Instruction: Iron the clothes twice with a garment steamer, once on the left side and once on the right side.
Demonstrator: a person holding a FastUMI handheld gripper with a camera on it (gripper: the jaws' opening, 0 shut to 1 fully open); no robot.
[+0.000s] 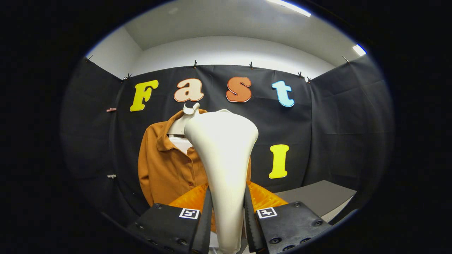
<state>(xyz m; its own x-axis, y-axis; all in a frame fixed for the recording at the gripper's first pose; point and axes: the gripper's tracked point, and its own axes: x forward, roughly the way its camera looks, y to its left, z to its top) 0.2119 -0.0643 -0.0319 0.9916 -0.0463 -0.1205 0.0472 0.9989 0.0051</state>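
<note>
A: While the gripper pinches the handle of the white steamer from both sides, where does the head point?

B: It rises upright between the fingers, its wide head facing the brown shirt.

A: And where is the shirt, from the steamer?

B: It hangs beyond the steamer on a white hanger against the booth wall, showing mostly to the steamer's left; its other half is hidden behind the head.

A: Why is the steamer held so?

B: Probably so the head can meet the cloth squarely. It looks lined up for a pass, though contact cannot be told. A grey table sits low to the steamer's right.
</note>
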